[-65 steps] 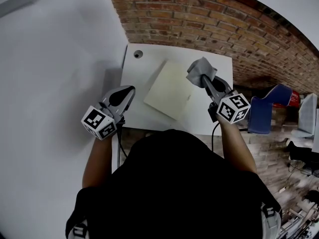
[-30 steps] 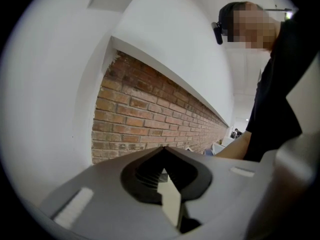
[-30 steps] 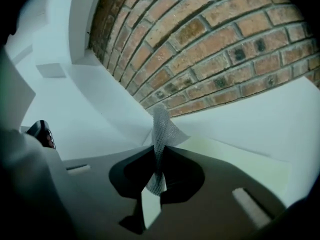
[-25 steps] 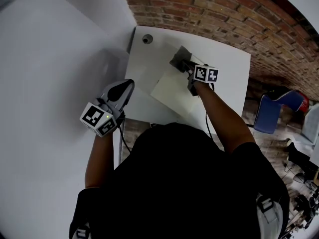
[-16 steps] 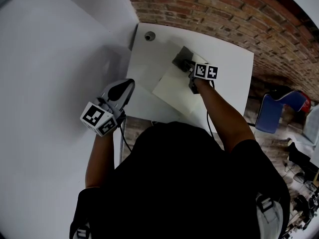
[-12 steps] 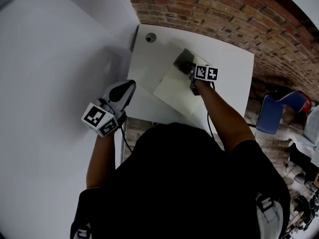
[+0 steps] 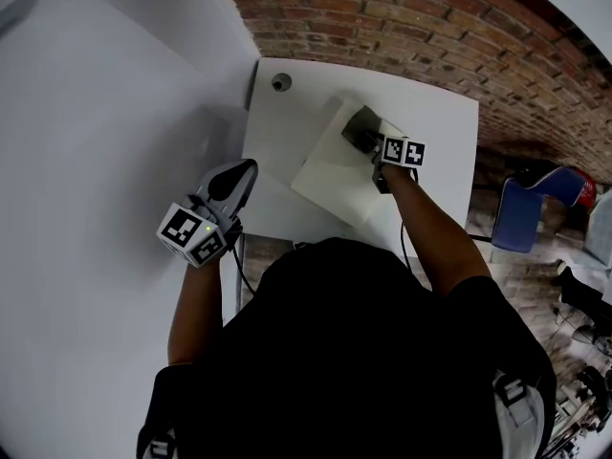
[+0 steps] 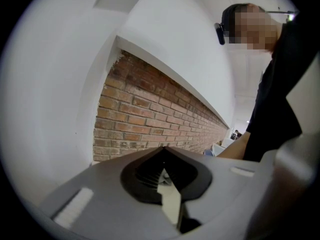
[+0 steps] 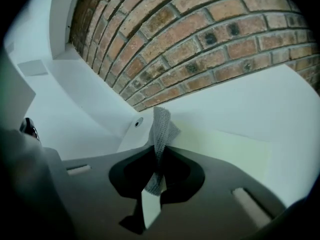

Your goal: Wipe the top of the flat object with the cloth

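Head view. A white table stands against a brick wall, with a round hole in its far left corner. The flat object is a pale cream square panel that lies on the table, turned at an angle to the edges. The right gripper, its marker cube uppermost, reaches out over the far corner of the flat object. The grey cloth sits at that corner, at the gripper's tip. The left gripper hangs near the table's near left edge, well apart from the flat object. A blue chair stands to the right of the table.

Right gripper view. The right gripper has its jaws pressed onto the cloth — a grey, mesh-textured strip that runs between them and stands up past their tips. The flat object lies just beyond and to the right. The hole lies behind the cloth, to the left. Whether the cloth bears on the flat object's surface cannot be told here.

Left gripper view. The left gripper has its jaws pressed together with nothing between them — it points toward the brick wall.
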`<state>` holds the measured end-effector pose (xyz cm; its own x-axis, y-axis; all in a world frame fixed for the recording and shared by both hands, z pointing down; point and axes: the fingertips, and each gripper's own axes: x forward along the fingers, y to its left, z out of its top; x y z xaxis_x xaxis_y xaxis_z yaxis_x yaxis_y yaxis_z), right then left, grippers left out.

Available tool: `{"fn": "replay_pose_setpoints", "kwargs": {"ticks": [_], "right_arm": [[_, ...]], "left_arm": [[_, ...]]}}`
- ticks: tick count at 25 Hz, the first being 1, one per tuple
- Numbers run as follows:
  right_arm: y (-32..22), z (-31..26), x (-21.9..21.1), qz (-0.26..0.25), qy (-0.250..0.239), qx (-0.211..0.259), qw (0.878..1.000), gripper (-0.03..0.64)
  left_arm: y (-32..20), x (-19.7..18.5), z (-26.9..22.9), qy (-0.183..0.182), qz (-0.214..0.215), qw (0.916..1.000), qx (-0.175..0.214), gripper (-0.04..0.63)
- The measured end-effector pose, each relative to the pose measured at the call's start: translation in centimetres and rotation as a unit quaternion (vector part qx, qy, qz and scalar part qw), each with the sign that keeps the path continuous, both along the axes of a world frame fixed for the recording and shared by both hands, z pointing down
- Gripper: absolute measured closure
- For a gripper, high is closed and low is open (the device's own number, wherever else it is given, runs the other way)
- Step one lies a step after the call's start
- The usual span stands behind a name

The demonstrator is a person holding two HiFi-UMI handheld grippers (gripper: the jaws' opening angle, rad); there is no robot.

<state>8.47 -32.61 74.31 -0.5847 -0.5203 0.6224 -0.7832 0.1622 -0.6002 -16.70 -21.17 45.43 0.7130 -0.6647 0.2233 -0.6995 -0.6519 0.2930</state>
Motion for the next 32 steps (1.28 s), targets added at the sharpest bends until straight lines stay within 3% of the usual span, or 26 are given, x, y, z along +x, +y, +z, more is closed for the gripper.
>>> {"fn": "replay_pose_setpoints", "kwargs": {"ticks": [16, 32], "right_arm": [[5.9, 2.1, 9.6, 0.026, 0.072, -0.030, 0.997, 0.595], [7.6, 2.2, 12.4, 0.043, 0.092, -0.032, 0.994, 0.595]], "left_arm": [[-0.4, 2.5, -0.6, 0.001, 0.043, 0.9990, 0.009, 0.594], [-0.3, 3.1, -0.7, 0.001, 0.051, 0.9986, 0.018, 0.594]]}}
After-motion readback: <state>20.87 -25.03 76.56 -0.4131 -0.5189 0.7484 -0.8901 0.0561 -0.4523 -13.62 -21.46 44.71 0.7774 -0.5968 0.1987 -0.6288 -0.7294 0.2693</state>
